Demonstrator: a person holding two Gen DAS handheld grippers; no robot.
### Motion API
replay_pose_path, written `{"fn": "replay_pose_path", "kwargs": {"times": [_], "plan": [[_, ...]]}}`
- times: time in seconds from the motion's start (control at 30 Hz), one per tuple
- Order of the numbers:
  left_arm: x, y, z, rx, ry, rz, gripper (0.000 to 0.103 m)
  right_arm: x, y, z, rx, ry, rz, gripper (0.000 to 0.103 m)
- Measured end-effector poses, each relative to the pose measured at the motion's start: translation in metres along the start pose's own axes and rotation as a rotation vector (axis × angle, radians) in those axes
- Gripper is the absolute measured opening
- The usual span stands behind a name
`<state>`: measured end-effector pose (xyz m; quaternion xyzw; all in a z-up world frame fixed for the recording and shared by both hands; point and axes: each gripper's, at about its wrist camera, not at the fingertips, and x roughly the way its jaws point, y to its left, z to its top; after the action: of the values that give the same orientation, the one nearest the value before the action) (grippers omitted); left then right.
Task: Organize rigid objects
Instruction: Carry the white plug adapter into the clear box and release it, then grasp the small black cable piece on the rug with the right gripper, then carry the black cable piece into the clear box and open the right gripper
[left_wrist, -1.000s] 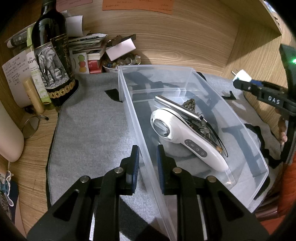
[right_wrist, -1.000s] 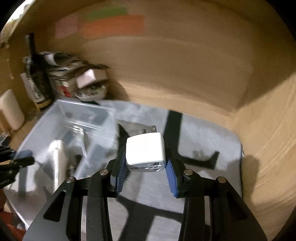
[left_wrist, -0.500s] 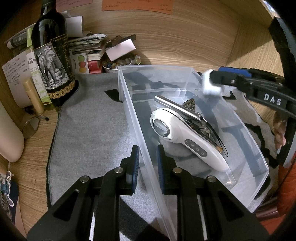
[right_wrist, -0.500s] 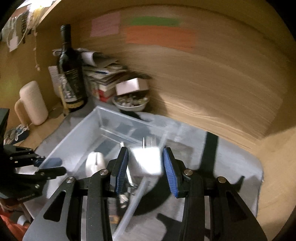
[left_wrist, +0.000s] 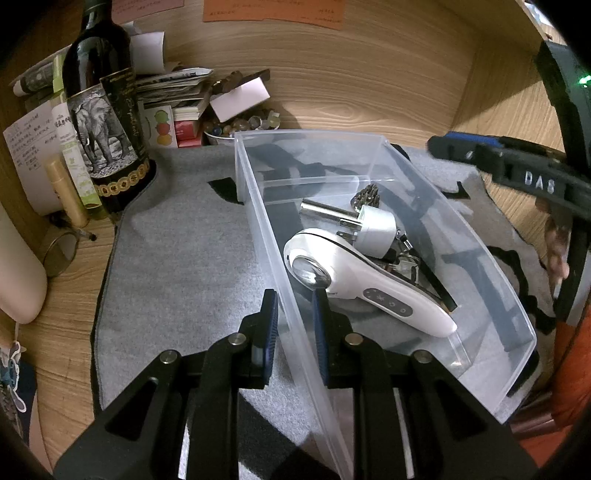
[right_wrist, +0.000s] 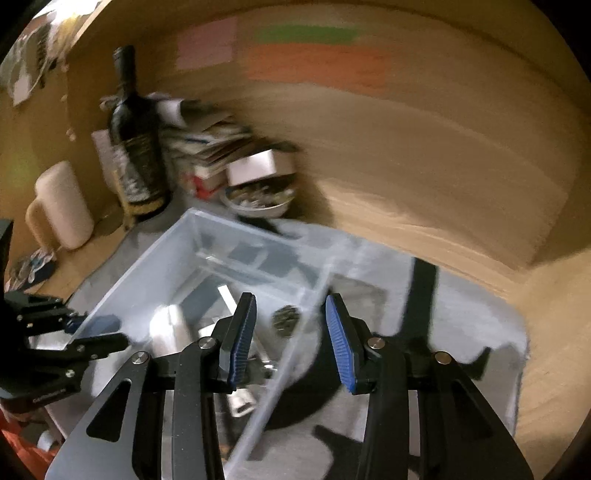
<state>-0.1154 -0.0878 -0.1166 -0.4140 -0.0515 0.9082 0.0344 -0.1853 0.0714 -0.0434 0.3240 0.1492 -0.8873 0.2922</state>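
- While the left gripper (left_wrist: 293, 317) pinches the clear plastic bin (left_wrist: 406, 162) wall, the smooth white plug adapter (left_wrist: 376, 230) lies inside.
- Right gripper (right_wrist: 290, 341), lettered "DAS", is spread, empty.

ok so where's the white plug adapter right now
In the left wrist view the white plug adapter lies inside the clear bin, right of centre, resting against the white handheld device and the metal tube.

You're working in a home desk nook with wood-grain walls. At upper left stand a wine bottle (left_wrist: 105, 122), stacked papers (left_wrist: 173, 83) and a bowl of trinkets (left_wrist: 240, 127); sticky notes (left_wrist: 273, 11) hang above.
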Motion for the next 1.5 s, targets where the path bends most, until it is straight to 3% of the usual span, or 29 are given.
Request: {"fn": "replay_pose_path", "kwargs": {"times": [0.27,0.47,0.53,0.67,0.93,1.03,1.5], "plan": [[-0.001,0.000,0.000,-0.001,0.000,0.000,0.019,0.009,-0.046,-0.003,0.106,0.029,-0.096,0.040],[-0.001,0.000,-0.001,0.002,0.001,0.002,0.019,0.044,-0.068,-0.019,0.175,0.131,-0.092,0.040],[-0.001,0.000,-0.001,0.003,0.001,0.003,0.019,0.056,-0.070,-0.028,0.182,0.177,-0.096,0.044],[-0.001,0.000,-0.001,0.003,0.002,0.003,0.019,0.067,-0.068,-0.041,0.168,0.223,-0.089,0.072],[-0.001,0.000,-0.001,0.000,0.001,0.000,0.019,0.086,-0.062,-0.055,0.128,0.282,-0.063,0.069],[-0.001,0.001,-0.001,0.001,0.002,0.001,0.019,0.084,-0.061,-0.054,0.123,0.260,-0.059,0.055],[-0.001,-0.001,-0.001,-0.001,0.001,0.001,0.019,0.037,-0.052,-0.036,0.086,0.130,-0.080,0.053]]}}
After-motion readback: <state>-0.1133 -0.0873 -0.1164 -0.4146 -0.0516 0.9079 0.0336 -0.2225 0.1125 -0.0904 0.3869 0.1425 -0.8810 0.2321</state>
